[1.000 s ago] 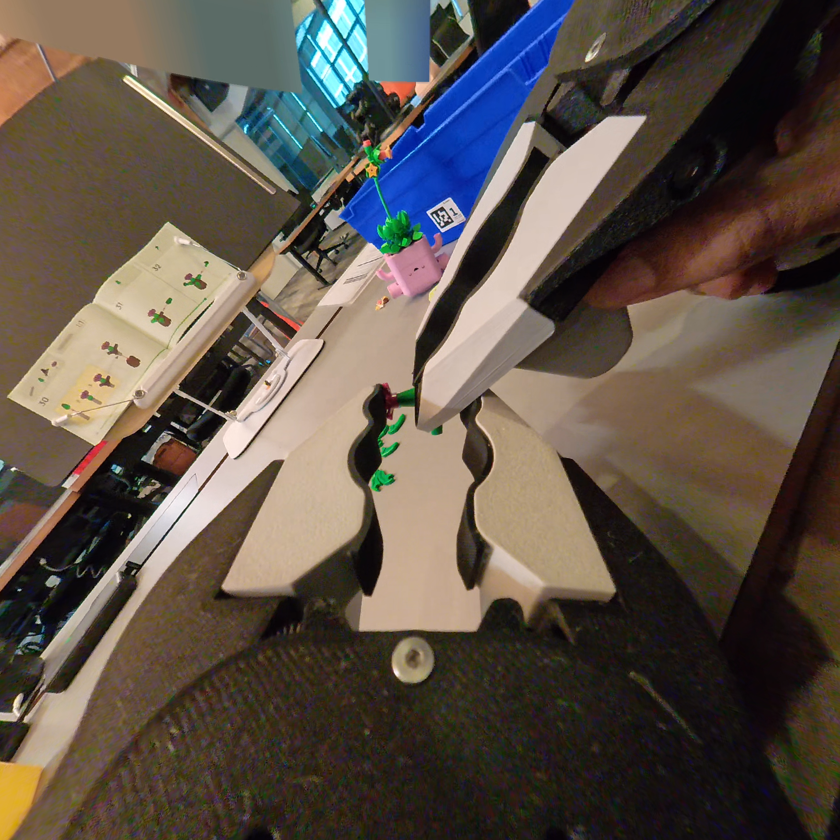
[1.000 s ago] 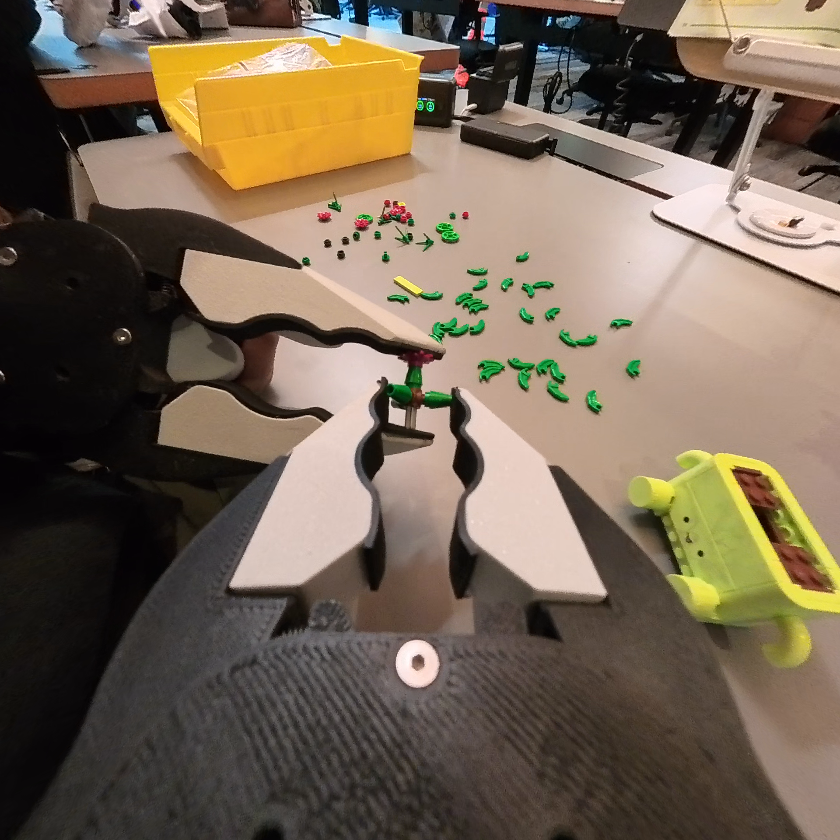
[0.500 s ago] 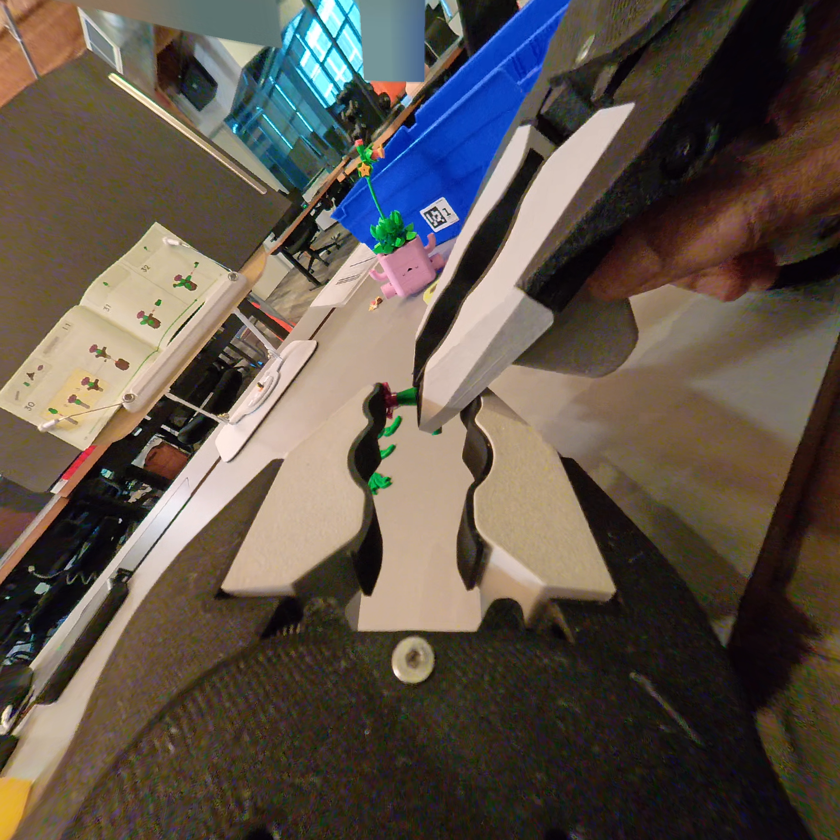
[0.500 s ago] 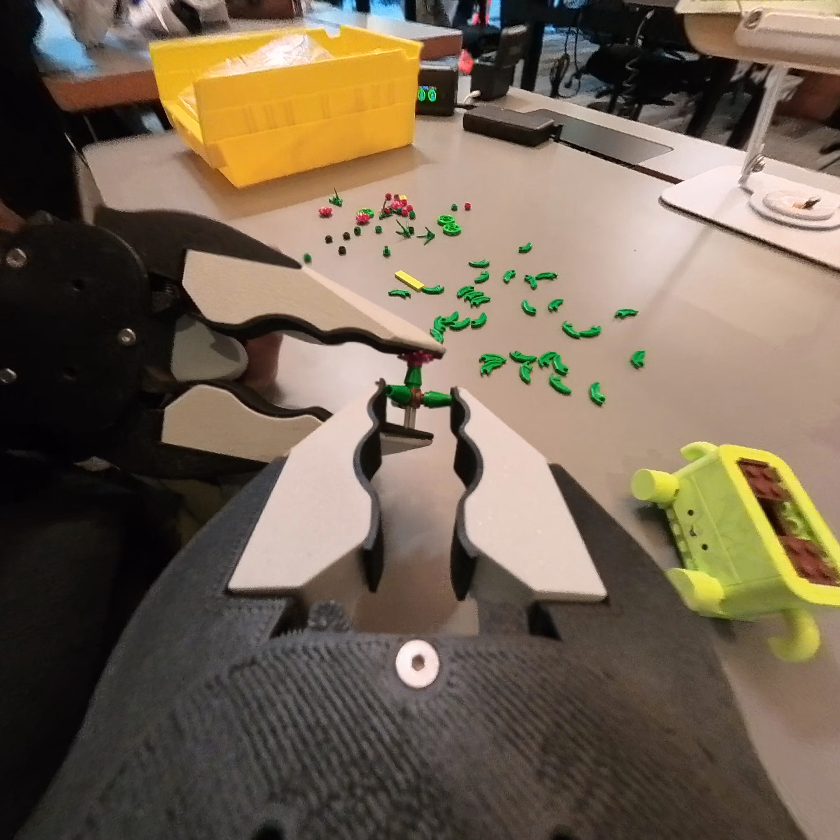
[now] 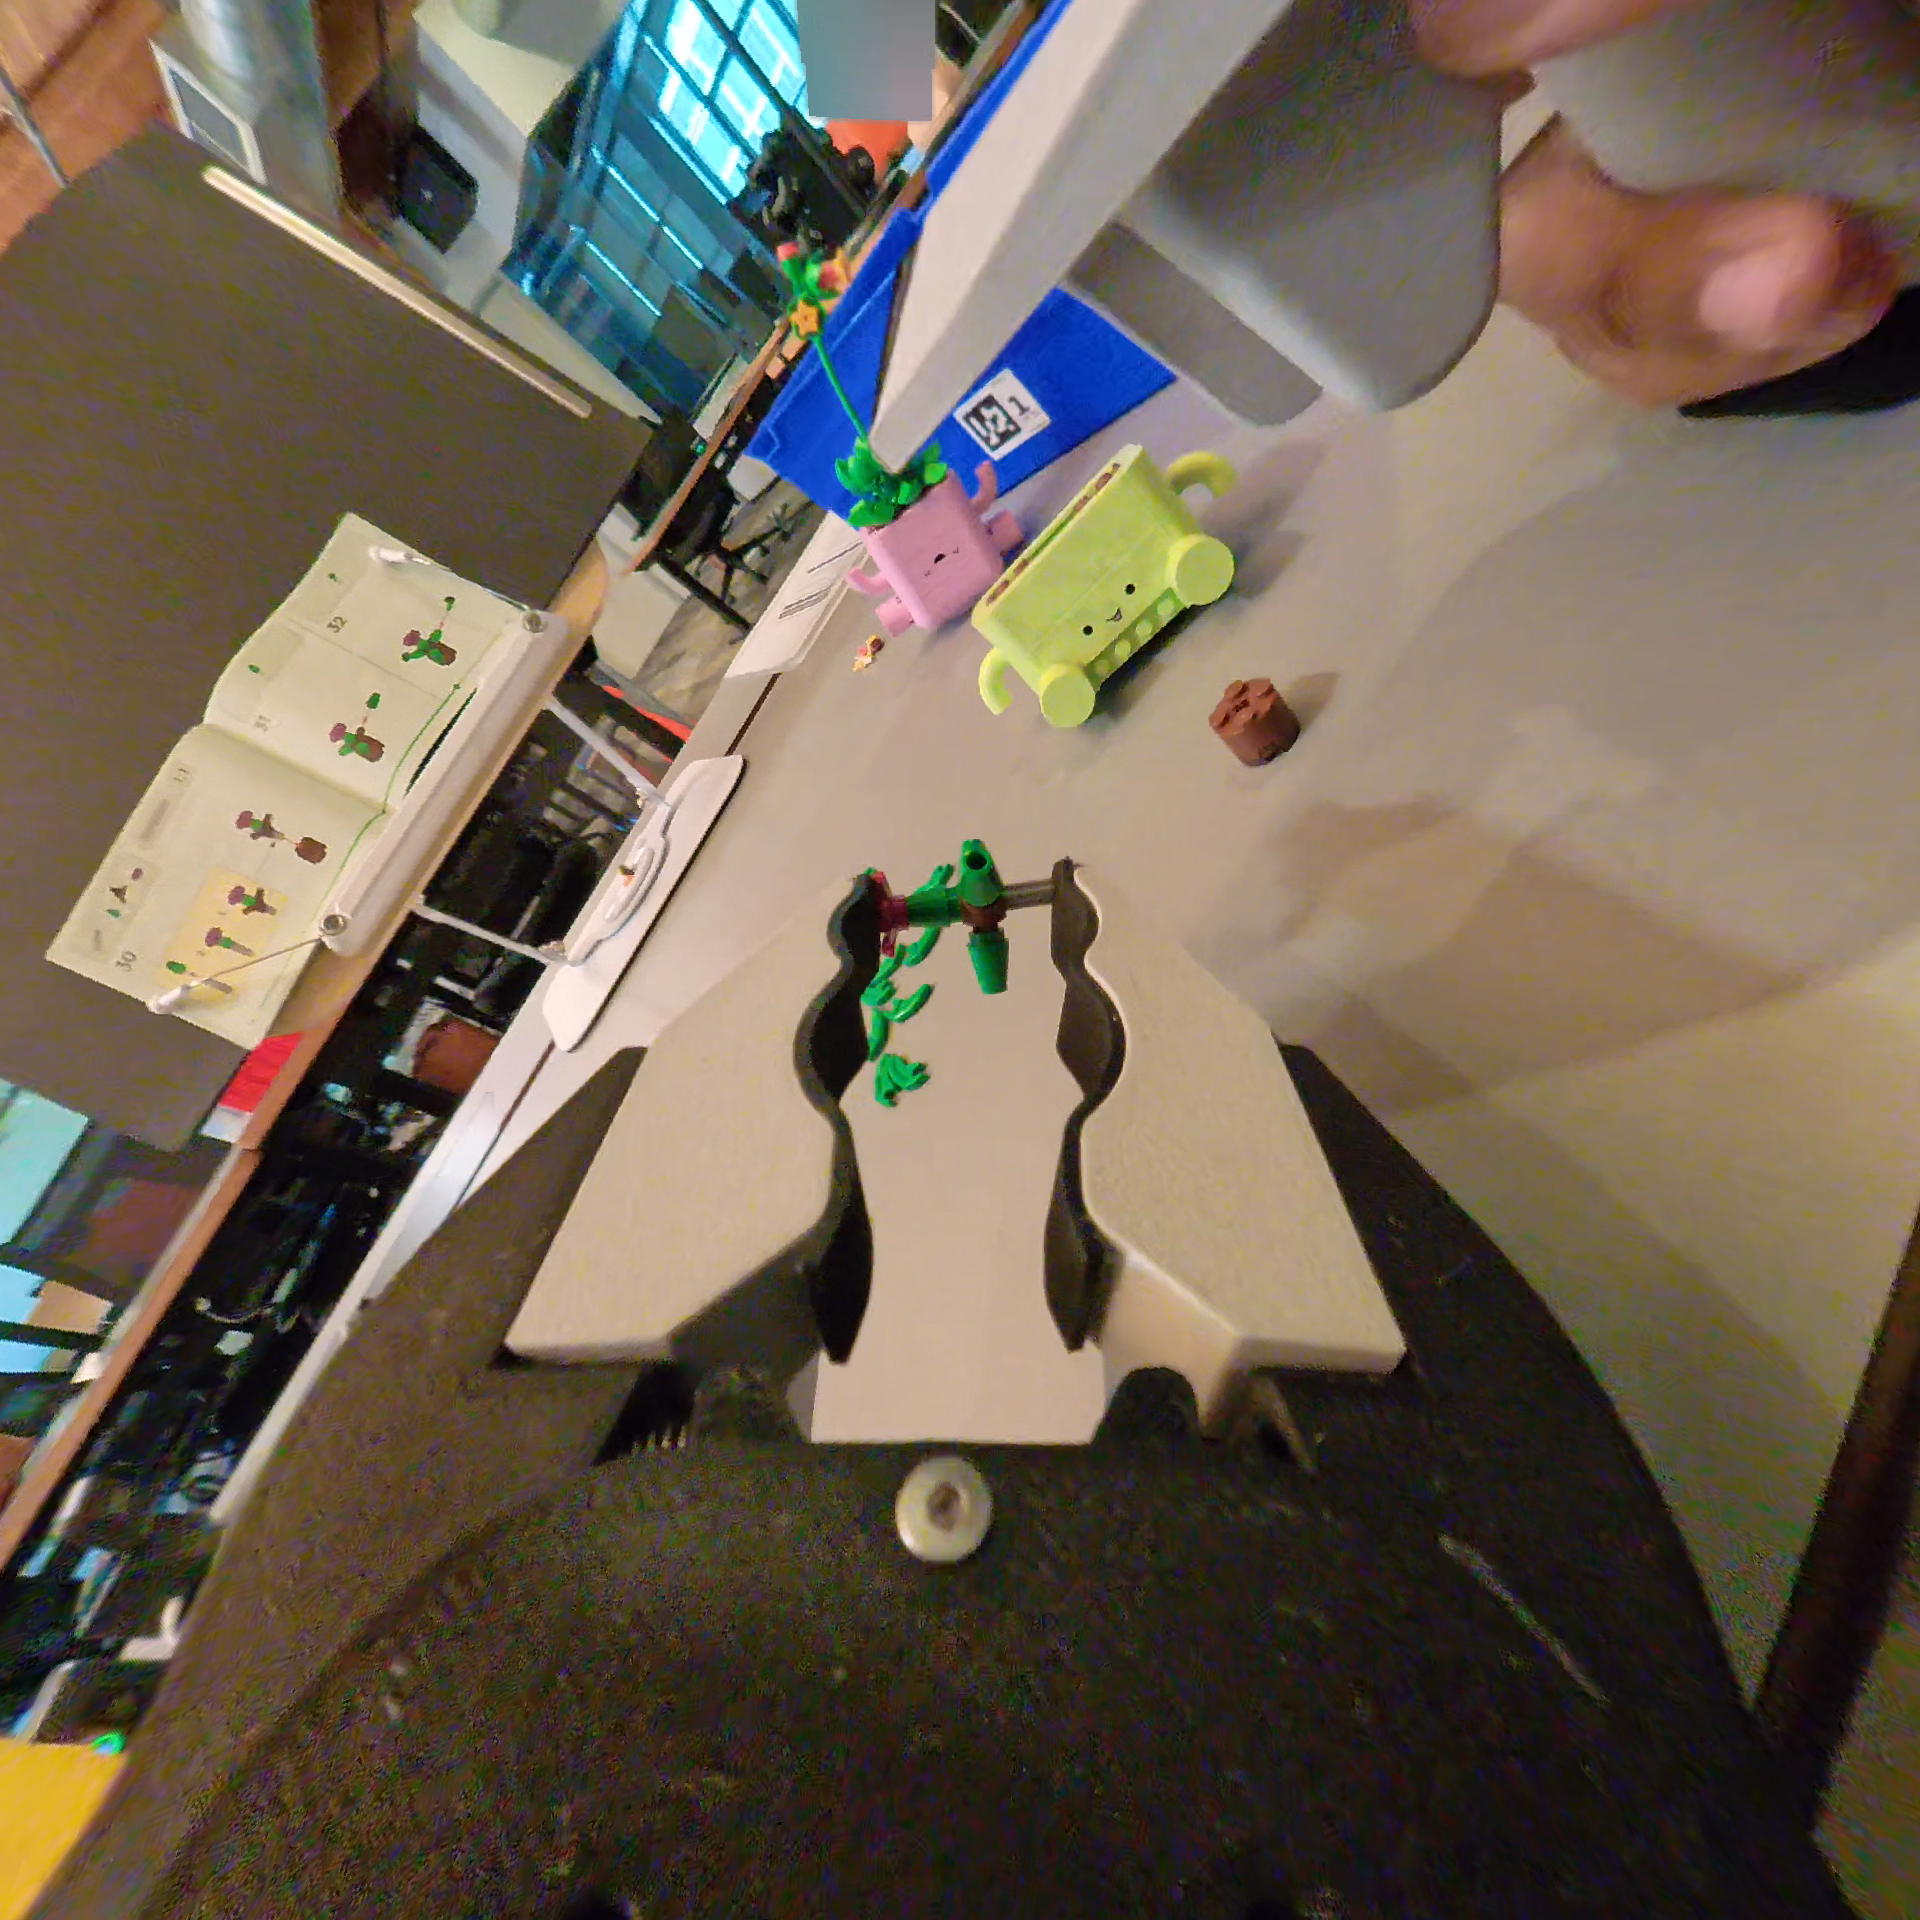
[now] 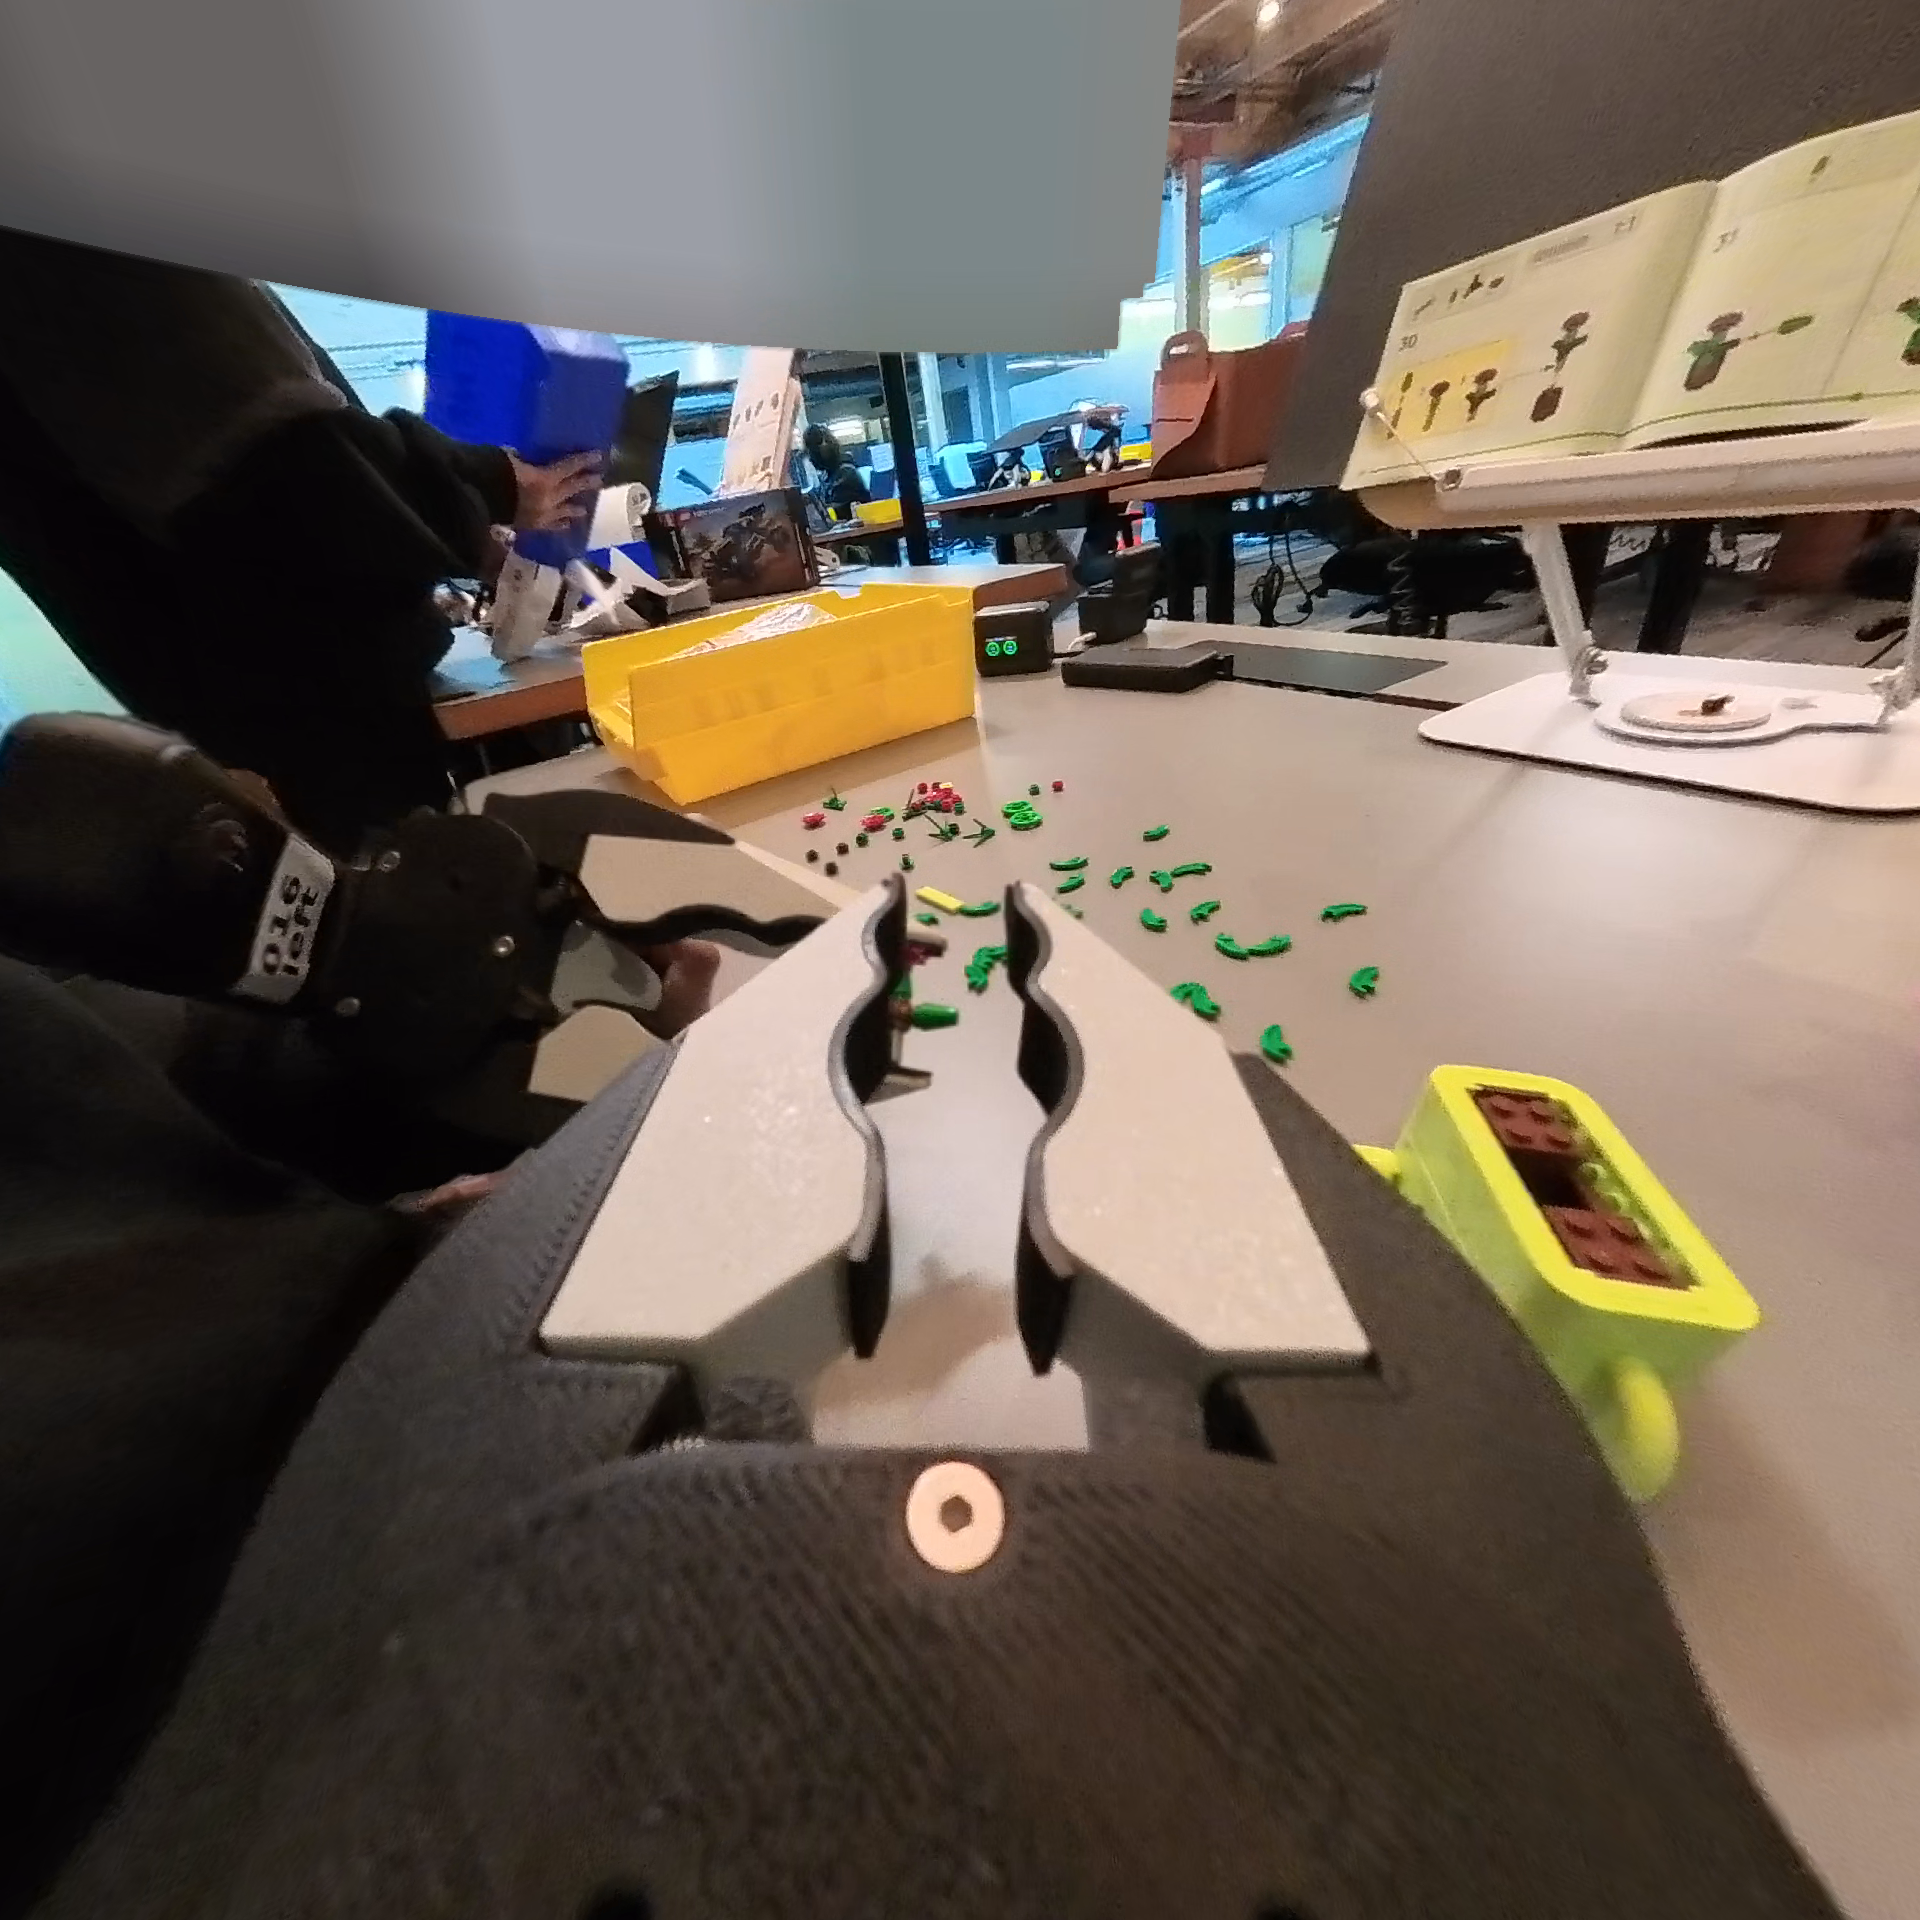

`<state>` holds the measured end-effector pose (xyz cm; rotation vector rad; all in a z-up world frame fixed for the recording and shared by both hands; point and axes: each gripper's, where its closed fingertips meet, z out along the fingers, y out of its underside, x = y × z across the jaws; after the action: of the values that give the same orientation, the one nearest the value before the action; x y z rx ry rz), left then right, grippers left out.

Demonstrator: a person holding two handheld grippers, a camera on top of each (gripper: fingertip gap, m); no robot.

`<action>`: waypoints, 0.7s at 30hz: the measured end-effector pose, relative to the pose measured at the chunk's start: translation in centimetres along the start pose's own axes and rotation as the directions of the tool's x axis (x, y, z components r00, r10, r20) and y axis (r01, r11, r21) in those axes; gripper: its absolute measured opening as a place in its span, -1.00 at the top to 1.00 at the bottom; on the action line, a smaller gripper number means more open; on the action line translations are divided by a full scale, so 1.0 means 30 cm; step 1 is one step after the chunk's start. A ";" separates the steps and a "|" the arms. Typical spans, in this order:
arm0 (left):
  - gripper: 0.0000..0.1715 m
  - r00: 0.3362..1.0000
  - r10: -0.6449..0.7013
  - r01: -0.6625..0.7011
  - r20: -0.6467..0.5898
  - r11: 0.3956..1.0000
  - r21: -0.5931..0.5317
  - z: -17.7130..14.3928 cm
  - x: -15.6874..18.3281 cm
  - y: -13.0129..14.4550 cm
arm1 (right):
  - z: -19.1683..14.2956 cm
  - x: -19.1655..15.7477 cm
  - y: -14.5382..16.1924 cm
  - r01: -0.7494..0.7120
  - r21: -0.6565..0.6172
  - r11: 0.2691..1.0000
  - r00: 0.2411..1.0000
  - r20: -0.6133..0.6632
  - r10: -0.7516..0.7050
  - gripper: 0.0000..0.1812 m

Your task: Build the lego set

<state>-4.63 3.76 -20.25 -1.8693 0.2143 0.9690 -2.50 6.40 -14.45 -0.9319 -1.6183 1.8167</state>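
My left gripper (image 5: 961, 899) is shut on a small flower stem (image 5: 971, 904): green side arms, a dark red bloom at one fingertip, a grey pin at the other. It holds the stem above the table. The stem also shows in the right wrist view (image 6: 914, 1003), behind my right finger. My right gripper (image 6: 954, 894) is open and empty, just to the right of the stem; its finger (image 5: 1039, 239) shows high in the left wrist view. A lime green pot (image 6: 1558, 1226) lies on its side. A pink pot with a plant (image 5: 935, 551) stands behind it.
Loose green leaves (image 6: 1195, 935) and small red pieces (image 6: 935, 800) are scattered on the grey table (image 6: 1558, 935). A brown round brick (image 5: 1254, 720) sits near the lime pot. A yellow bin (image 6: 779, 686), a blue bin (image 5: 1081, 353) and an instruction booklet on a stand (image 6: 1662, 332) ring the table. The tips of one gripper are about 7 cm away from the tips of the other. From the left gripper's tips to the brown round brick (image 5: 1254, 720) is close to 7 cm.
My right gripper has drawn back and up, away from the stem. My left gripper still holds the stem, with the lime pot and brown brick now showing beyond it.
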 end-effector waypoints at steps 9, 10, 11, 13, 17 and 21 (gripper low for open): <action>0.63 0.998 -0.064 0.064 0.000 0.998 0.023 -0.006 -0.024 -0.005 | 0.008 -0.023 0.009 0.017 -0.015 1.000 0.999 0.033 -0.017 0.80; 0.63 0.998 -0.068 0.068 0.000 0.997 0.026 -0.007 -0.026 -0.005 | 0.006 -0.021 0.007 0.012 -0.011 1.000 0.999 0.033 -0.011 0.80; 0.63 0.998 -0.068 0.068 -0.002 0.997 0.028 -0.008 -0.025 -0.006 | 0.005 -0.018 0.005 0.002 -0.009 1.000 0.999 0.034 -0.001 0.80; 0.63 0.998 -0.060 0.060 -0.003 0.998 0.033 -0.009 -0.022 -0.009 | 0.003 -0.011 0.003 -0.028 -0.004 1.000 0.999 0.039 0.028 0.77; 0.63 0.998 -0.055 0.055 -0.005 0.997 0.050 -0.016 -0.020 -0.015 | -0.010 -0.002 -0.013 -0.121 0.032 0.992 0.990 0.070 0.119 0.72; 0.63 0.996 -0.094 0.094 -0.005 0.993 0.074 -0.026 -0.036 -0.022 | -0.017 0.009 -0.021 -0.151 0.052 0.987 0.987 0.066 0.147 0.68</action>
<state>-4.59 3.18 -18.90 -1.7963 0.1590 0.8841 -2.31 7.02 -13.89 -1.0041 -1.5616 1.9998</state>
